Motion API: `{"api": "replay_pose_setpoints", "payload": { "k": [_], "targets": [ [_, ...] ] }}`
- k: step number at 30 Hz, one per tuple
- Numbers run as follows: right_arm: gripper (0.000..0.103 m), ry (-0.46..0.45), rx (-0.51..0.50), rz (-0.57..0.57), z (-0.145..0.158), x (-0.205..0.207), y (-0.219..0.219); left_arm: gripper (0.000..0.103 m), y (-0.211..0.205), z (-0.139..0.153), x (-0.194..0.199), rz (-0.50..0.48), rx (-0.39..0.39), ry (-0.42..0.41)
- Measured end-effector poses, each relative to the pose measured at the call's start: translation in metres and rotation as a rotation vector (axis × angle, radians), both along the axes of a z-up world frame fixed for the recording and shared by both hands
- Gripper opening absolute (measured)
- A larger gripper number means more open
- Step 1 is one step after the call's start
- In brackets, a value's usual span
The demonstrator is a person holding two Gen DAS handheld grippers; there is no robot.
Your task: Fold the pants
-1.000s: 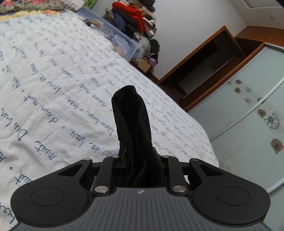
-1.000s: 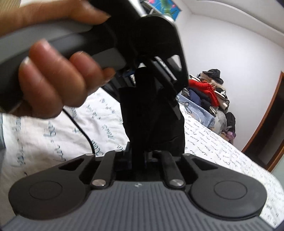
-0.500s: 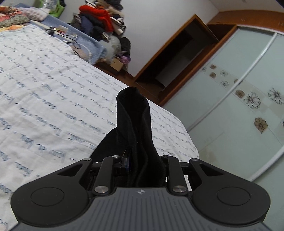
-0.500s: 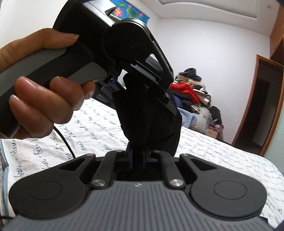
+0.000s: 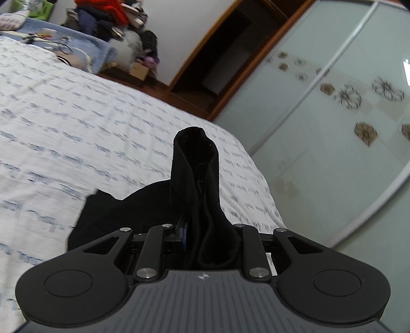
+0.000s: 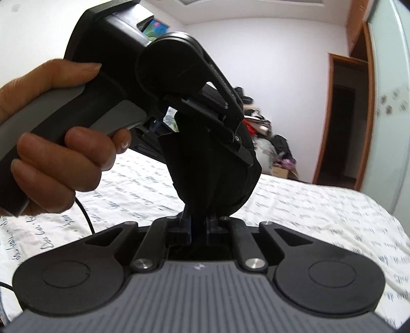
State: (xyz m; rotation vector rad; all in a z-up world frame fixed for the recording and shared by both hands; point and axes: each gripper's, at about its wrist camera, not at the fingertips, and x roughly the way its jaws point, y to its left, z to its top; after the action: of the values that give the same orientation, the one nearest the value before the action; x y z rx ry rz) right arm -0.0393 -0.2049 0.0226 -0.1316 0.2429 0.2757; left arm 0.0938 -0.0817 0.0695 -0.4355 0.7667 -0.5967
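In the left wrist view, the left gripper is clamped on a bunched fold of the black pants. Compared with a second ago, more of the garment now trails at about 8 o'clock over the white printed bedspread, and the background has swung: the frosted sliding wardrobe doors fill the 2 o'clock side where more bed showed before. I read that as both hands carrying the cloth across the bed, mid-fold, with the layer not yet laid down.

In the right wrist view, the right gripper is also closed tight on the pants, and the person's hand holds the other tool's handle at 10 o'clock, its jaws pinching the same cloth just ahead. The two grips sit close together, so the held edges look matched.

No container is in view; a pile of clothes sits beyond the bed at 11 o'clock.
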Motion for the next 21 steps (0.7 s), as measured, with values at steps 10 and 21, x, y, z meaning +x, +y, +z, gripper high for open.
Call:
{"api": "replay_pose_setpoints", "payload": {
  "k": [10,21],
  "targets": [
    [0.009,0.069,0.100,-0.158,-0.021,-0.009,-0.067,0.021,-0.089,-0.035,0.008,-0.130,0.069,0.070],
    [0.009,0.211,0.337,-0.263,-0.059,-0.006,-0.140,0.035,-0.155,-0.066,0.012,-0.229,0.127,0.143]
  ]
}}
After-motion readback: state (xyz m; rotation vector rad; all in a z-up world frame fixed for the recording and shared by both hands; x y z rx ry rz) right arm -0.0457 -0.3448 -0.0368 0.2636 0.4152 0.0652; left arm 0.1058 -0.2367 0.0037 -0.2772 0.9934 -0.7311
